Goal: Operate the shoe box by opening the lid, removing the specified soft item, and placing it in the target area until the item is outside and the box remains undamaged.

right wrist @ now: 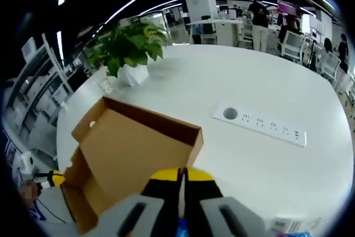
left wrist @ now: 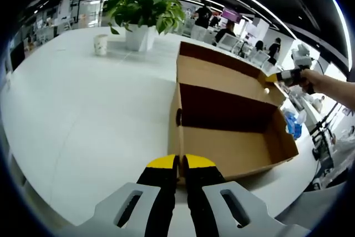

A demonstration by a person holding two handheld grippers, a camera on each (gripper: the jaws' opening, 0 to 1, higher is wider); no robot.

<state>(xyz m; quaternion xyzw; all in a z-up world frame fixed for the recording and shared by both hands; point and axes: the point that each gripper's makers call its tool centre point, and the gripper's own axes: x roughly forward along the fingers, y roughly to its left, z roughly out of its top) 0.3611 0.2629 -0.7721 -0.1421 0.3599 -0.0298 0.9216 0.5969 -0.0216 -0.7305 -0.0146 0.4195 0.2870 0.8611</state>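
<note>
Pinched on the near wall of the shoe box (left wrist: 233, 131) at lower centre, my left gripper (left wrist: 181, 162) steadied it while my right gripper (right wrist: 181, 175), jaws together, clamped the raised lid (right wrist: 125, 154); I judged opening nearly done, reaching inside next, the soft item unseen.

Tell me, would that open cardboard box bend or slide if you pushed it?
The box looks like thin cardboard with its lid flipped open, so it would probably flex rather than stay stiff. It seems empty from here, so likely light. On the smooth white table it might slide easily.
</note>
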